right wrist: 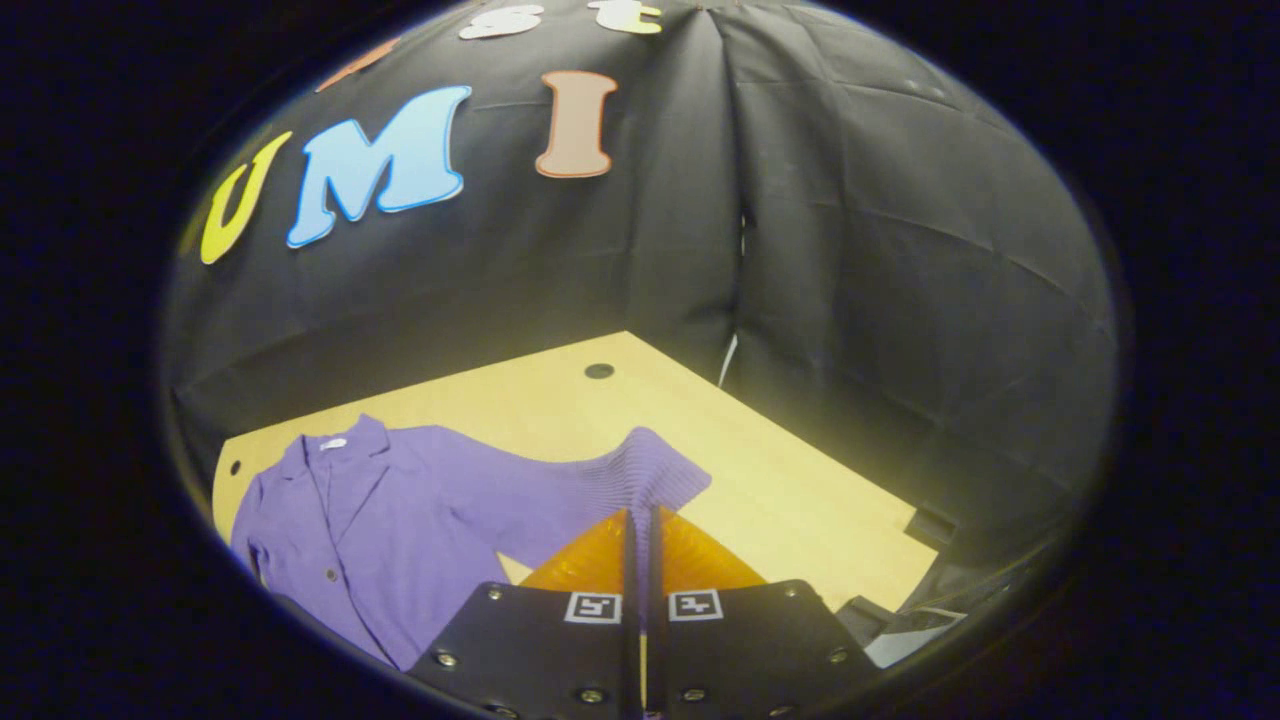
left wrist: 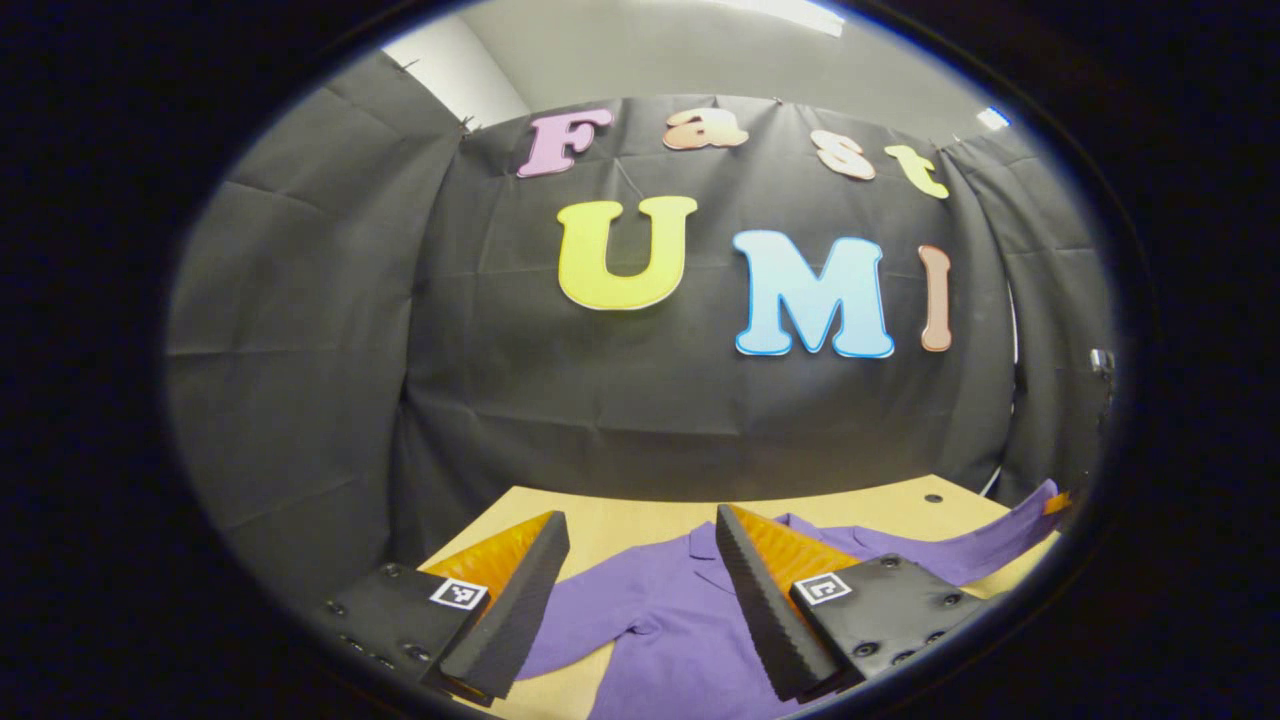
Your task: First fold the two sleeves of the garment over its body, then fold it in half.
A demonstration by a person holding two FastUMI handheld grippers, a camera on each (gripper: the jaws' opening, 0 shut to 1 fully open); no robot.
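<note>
Left gripper: raised above the table, fingers wide apart, holding nothing.
Right gripper: fingers closed together, empty, near the sleeve cuff.
Garment: purple, spread flat on the table beneath both grippers.

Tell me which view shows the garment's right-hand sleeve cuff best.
The right gripper view: the ribbed sleeve cuff lies flat on the table, spread out just beyond the right gripper, whose fingers are closed. In the left gripper view the cuff sits small at the image edge, past the open left gripper.
</note>
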